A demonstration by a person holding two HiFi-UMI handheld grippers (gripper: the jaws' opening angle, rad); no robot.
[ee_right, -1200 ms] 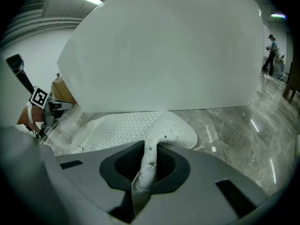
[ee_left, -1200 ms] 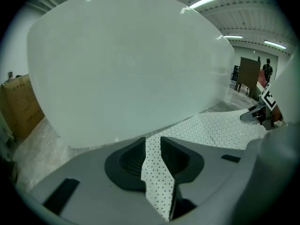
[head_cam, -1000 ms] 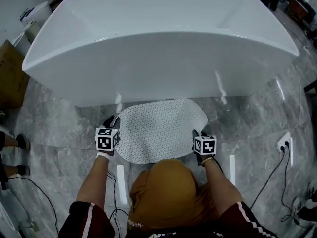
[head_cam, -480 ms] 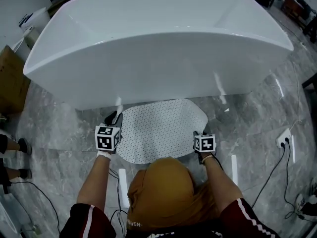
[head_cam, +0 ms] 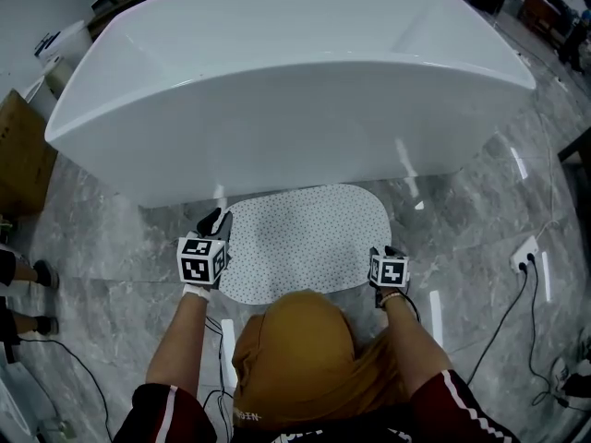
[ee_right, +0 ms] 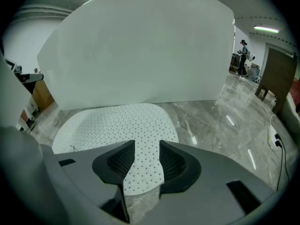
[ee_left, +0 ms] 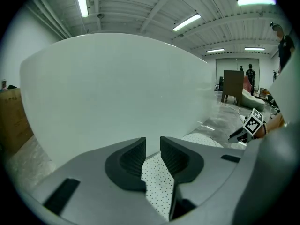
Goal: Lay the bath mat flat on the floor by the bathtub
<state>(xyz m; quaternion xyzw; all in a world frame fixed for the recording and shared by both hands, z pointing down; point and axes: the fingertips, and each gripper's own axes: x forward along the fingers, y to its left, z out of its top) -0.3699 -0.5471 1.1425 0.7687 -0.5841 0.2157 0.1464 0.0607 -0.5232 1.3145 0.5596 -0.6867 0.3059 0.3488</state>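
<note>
The white dotted bath mat (head_cam: 305, 238) lies spread on the grey marble floor against the foot of the white bathtub (head_cam: 277, 81). My left gripper (head_cam: 214, 220) hovers above the mat's left edge, open, with only the mat (ee_left: 157, 182) and the tub wall (ee_left: 117, 88) showing through the gap. My right gripper (head_cam: 379, 251) is at the mat's near right corner. Its jaws have just been opening and now stand open over that corner (ee_right: 140, 172) without pressing on it. The right gripper (ee_left: 233, 137) also shows in the left gripper view.
A cardboard box (head_cam: 18, 146) stands left of the tub. A floor socket (head_cam: 524, 252) with a cable lies to the right, and more cables (head_cam: 55, 340) trail at the near left. A person's shoes (head_cam: 37, 266) are at the left edge.
The right gripper has opened and let go of the mat's near right corner, shifting right and towards me. The mat's right side now lies flat and rounded. The left gripper has risen a little.
</note>
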